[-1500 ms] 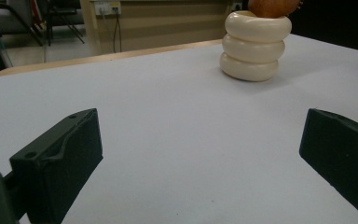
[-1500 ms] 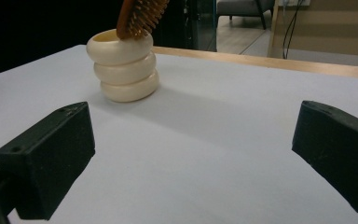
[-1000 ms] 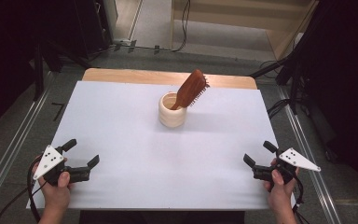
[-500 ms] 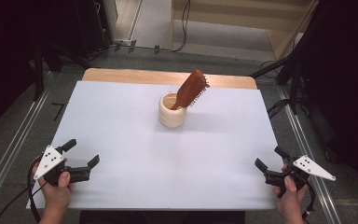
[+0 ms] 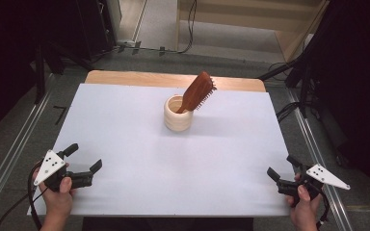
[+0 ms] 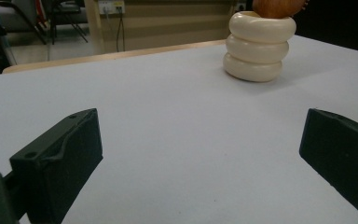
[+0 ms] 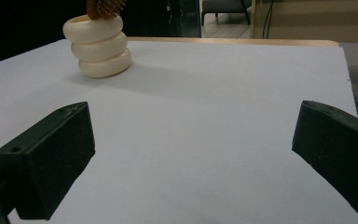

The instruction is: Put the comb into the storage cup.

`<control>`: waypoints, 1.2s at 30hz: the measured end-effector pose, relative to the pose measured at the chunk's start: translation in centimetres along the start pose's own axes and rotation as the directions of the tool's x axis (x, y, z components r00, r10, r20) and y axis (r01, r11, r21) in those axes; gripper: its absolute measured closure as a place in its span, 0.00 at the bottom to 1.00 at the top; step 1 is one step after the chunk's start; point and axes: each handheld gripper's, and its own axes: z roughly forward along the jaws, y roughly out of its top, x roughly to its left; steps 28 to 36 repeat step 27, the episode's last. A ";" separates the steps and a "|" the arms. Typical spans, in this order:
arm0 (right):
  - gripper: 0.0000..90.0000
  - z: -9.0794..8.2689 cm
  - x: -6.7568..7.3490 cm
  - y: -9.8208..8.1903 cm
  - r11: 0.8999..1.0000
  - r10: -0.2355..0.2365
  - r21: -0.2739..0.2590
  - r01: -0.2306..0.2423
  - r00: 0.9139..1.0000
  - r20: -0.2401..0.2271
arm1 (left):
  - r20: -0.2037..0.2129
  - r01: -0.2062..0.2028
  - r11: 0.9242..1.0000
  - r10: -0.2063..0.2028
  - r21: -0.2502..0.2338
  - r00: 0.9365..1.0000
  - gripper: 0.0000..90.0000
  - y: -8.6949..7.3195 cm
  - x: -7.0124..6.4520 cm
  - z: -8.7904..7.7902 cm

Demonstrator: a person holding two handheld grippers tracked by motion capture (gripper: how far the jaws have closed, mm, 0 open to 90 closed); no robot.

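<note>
A cream ribbed cup (image 5: pixel 178 113) stands upright on the white table top (image 5: pixel 125 125), toward the far middle. A brown wooden hairbrush (image 5: pixel 197 91) leans in it, head up and tilted right. The cup (image 6: pixel 258 46) is far ahead of the left jaws, and the cup (image 7: pixel 99 45) is far ahead of the right jaws. My left gripper (image 5: pixel 83 158) is open and holds nothing near the front left corner. Near the front right edge my right gripper (image 5: pixel 283 167) also stands open, with nothing between its jaws.
A strip of bare wood (image 5: pixel 139 78) shows along the table's far edge. Dark stands and cables (image 5: pixel 289 110) flank the table on the floor. A wooden cabinet (image 5: pixel 250 19) stands behind it.
My right gripper has drawn back toward the front right edge of the table. The left gripper, the cup and the hairbrush have stayed put.
</note>
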 end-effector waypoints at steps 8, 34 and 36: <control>0.00 -0.2 -0.4 -0.3 1.000 -0.002 0.004 0.002 1.000 -0.002 | -0.004 0.005 1.000 -0.005 0.001 1.000 0.00 0.0 0.0 0.0; 0.00 0.1 -0.1 -0.7 1.000 -0.027 0.002 0.027 0.999 0.033 | -0.008 0.006 1.000 -0.006 -0.002 1.000 0.00 0.0 0.0 -0.1; 0.00 0.1 -0.1 -0.7 1.000 -0.027 0.002 0.027 0.999 0.033 | -0.008 0.006 1.000 -0.006 -0.002 1.000 0.00 0.0 0.0 -0.1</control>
